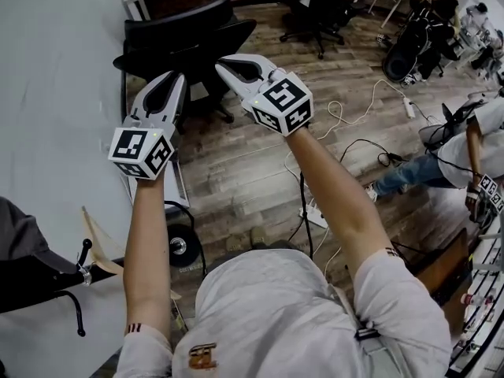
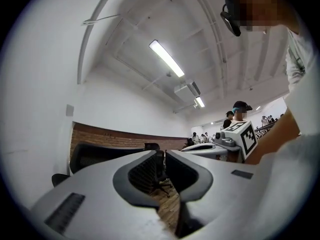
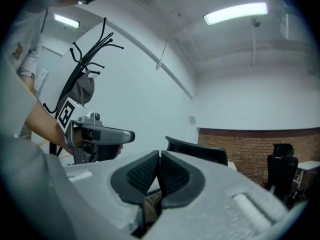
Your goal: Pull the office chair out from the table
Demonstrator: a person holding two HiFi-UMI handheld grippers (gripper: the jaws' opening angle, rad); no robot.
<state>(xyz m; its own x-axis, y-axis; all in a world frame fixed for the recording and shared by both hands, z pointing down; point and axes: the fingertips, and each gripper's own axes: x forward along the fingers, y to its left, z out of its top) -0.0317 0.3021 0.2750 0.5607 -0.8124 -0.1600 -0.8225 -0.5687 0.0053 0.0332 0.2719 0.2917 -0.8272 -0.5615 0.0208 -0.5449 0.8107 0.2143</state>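
Black office chair stands just ahead of both empty grippers: left gripper fingers narrowly apart, right gripper fingers together.

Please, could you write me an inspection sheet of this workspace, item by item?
Surface: wooden plank floor; white table at the left.
Job's things: black office chair by the table's edge, touched by nothing.
Clutter: black wheel-like thing on the floor; coat rack.
Grippers: left tongs slightly apart, empty; right tongs closed, empty; both point toward the chair.
Cables: loose cables across the floor, with a power strip.
Surroundings: second black chair; another person at the right; brick wall.
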